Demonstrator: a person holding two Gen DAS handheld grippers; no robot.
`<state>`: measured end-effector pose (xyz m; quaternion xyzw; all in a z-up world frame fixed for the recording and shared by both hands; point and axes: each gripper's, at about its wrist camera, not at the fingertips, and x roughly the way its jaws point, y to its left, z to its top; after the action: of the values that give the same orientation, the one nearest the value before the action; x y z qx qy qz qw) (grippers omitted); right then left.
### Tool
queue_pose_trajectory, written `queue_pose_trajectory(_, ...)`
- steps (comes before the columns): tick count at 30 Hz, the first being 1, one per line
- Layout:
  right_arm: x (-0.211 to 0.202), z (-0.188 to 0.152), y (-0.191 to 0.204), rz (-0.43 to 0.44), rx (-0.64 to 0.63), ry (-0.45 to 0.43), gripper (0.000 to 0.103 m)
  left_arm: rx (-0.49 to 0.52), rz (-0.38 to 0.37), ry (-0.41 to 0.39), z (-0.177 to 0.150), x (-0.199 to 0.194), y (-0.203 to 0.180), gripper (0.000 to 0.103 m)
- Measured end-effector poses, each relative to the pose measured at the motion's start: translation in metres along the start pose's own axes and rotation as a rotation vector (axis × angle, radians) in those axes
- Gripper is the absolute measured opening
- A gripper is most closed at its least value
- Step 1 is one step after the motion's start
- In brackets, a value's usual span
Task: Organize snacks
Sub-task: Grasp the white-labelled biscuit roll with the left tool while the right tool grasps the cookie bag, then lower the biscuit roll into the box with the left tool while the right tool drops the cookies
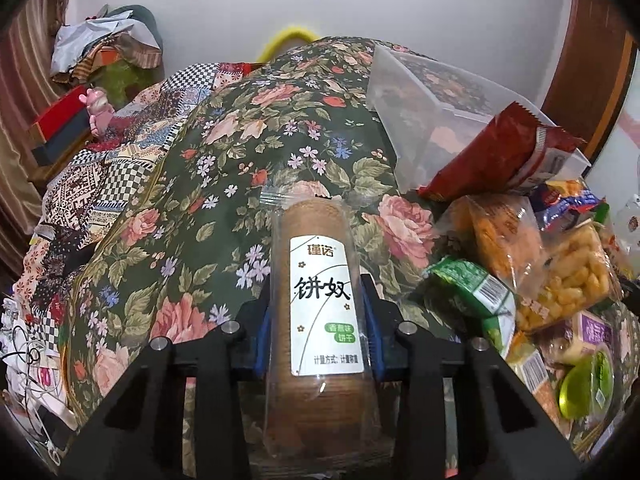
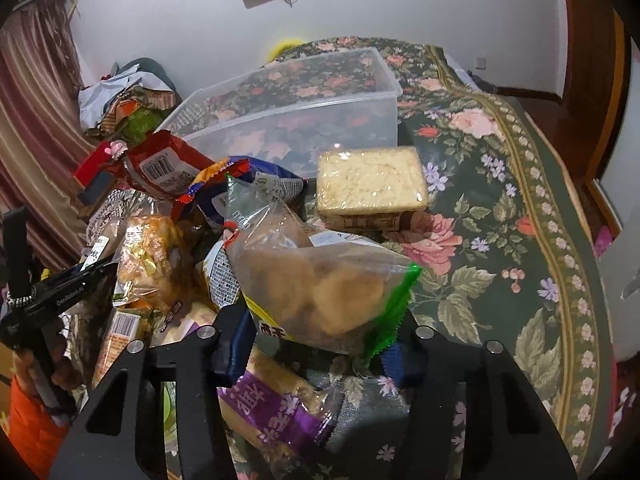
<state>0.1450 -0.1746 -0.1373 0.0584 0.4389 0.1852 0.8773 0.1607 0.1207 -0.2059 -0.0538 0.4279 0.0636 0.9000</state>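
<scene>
My bed's dark green floral bedspread (image 1: pixel 168 216) carries everything, with a clear plastic storage bin (image 2: pixel 304 120) lying beyond a heap of mixed snack packets (image 2: pixel 168 216). A square plastic-wrapped pale cracker block (image 2: pixel 370 184) sits just in front of the bin. My right tool (image 2: pixel 316 354) clamps a clear bag of brown snacks with a green sealed edge (image 2: pixel 320 288) above the heap. My left tool (image 1: pixel 318 328) grips a clear-wrapped cylindrical roll of brown biscuits with a white label (image 1: pixel 322 296) over the bedspread.
</scene>
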Motion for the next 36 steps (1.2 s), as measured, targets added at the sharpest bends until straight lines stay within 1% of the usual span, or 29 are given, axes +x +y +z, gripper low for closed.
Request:
queue_pose_trajectory(4,-0.010,0.001,-0.001,0.003,-0.008,-0.032,0.046,0.008,-0.002,-0.005,-0.002,-0.010,-0.002,0.037)
queue_pose_trajectory(9,-0.024,0.007,-0.004,-0.003,-0.006,-0.079,0.046,0.018,-0.009,-0.049,0.005,-0.031,-0.006,0.037)
queue_pose_trajectory(16,-0.045,0.022,-0.005,-0.001,-0.012,-0.155,0.046,0.055,-0.018,-0.130,0.029,-0.061,-0.022,0.037)
queue_pose_trajectory(20,-0.053,0.040,-0.004,-0.006,-0.025,-0.216,0.046,0.064,-0.020,-0.172,0.043,-0.072,-0.031,0.038)
queue_pose_trajectory(24,-0.060,0.060,-0.002,-0.003,-0.037,-0.276,0.046,0.060,-0.052,-0.188,0.063,-0.075,-0.038,0.037)
queue_pose_trajectory(27,-0.060,0.070,0.001,-0.003,-0.051,-0.305,0.046,0.068,-0.060,-0.203,0.078,-0.074,-0.045,0.038)
queue_pose_trajectory(32,-0.048,0.084,0.005,-0.006,-0.068,-0.320,0.046,0.083,-0.065,-0.218,0.103,-0.066,-0.058,0.038)
queue_pose_trajectory(36,-0.034,0.093,0.008,0.006,-0.073,-0.311,0.046,0.092,-0.074,-0.213,0.124,-0.053,-0.069,0.038)
